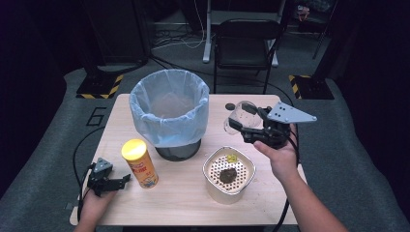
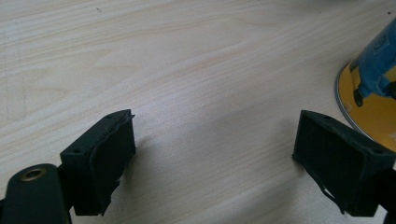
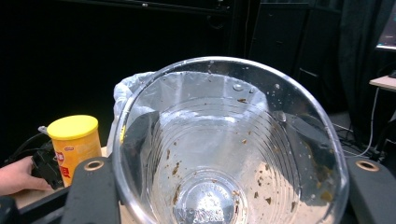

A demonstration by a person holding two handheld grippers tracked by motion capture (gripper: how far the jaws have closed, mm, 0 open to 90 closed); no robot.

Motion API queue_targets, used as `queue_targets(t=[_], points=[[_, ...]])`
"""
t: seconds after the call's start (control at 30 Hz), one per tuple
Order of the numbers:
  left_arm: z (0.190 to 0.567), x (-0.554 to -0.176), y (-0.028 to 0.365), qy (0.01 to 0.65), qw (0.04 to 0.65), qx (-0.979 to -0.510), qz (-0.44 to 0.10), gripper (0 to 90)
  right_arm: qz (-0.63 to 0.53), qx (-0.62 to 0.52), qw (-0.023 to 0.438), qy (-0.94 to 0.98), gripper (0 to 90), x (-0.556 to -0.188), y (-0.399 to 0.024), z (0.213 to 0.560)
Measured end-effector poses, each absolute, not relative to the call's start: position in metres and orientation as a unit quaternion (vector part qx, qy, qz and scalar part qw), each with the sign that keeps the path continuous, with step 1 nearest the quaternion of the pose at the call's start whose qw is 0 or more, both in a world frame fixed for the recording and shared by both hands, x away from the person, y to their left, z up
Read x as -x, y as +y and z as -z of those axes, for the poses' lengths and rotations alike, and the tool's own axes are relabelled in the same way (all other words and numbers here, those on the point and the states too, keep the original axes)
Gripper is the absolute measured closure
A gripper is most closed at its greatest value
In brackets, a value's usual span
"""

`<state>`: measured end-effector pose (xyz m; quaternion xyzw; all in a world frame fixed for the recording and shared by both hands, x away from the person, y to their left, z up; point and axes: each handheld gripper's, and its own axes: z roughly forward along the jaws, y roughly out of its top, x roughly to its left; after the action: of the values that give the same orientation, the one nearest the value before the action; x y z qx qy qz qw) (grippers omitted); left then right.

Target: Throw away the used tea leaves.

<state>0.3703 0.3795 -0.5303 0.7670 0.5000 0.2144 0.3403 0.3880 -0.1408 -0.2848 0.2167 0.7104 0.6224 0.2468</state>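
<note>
So the right gripper [image 1: 247, 126], sitting right of centre in the high view, has its jaws pinched on a clear plastic cup [image 1: 240, 116], ribbed inside and flecked with brown bits. The cup is lifted off the table and tipped on its side, just right of the trash bin [image 1: 169, 113], which is lined with a thin, crinkly pale-blue bag. Straight below the cup in the frame sits a squarish metal container [image 1: 228, 174] with rounded corners, a perforated strainer insert and a dark clump in the middle.

At lower left, the left gripper [image 1: 112, 183] rests low over the light wood-grain table [image 1: 159, 205], jaws spread wide with nothing between them. The yellow-lidded cylindrical chips can [image 1: 140, 163] stands upright just beside it, close to the right-hand jaw in the left gripper view.

Open room: bare table along the bottom edge between can and container, and the upper right corner behind the cup. The left gripper is close to the table's lower left edge.
</note>
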Motion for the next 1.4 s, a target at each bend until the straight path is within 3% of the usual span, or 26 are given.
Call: queue_targets(t=[0.47,0.87,1.23,1.3,1.4], points=[[0.532,-0.369,0.378,0.5,0.351,-0.761,-0.22,14.9,-0.61,-0.197,0.247,0.726,32.8,-0.439,-0.056,0.233],[0.53,-0.369,0.38,0.503,0.351,-0.76,-0.214,15.5,-0.594,-0.203,0.239,0.74,31.9,-0.476,0.009,0.229],[0.528,-0.37,0.382,0.509,0.35,-0.76,-0.203,15.4,-0.582,-0.238,0.22,0.745,30.3,-0.495,0.027,0.236],[0.528,-0.37,0.382,0.509,0.352,-0.759,-0.201,15.1,-0.579,-0.241,0.208,0.751,26.6,-0.501,0.032,0.241],[0.528,-0.37,0.382,0.511,0.352,-0.759,-0.199,14.1,-0.566,-0.248,0.193,0.762,12.9,-0.51,0.042,0.251]])
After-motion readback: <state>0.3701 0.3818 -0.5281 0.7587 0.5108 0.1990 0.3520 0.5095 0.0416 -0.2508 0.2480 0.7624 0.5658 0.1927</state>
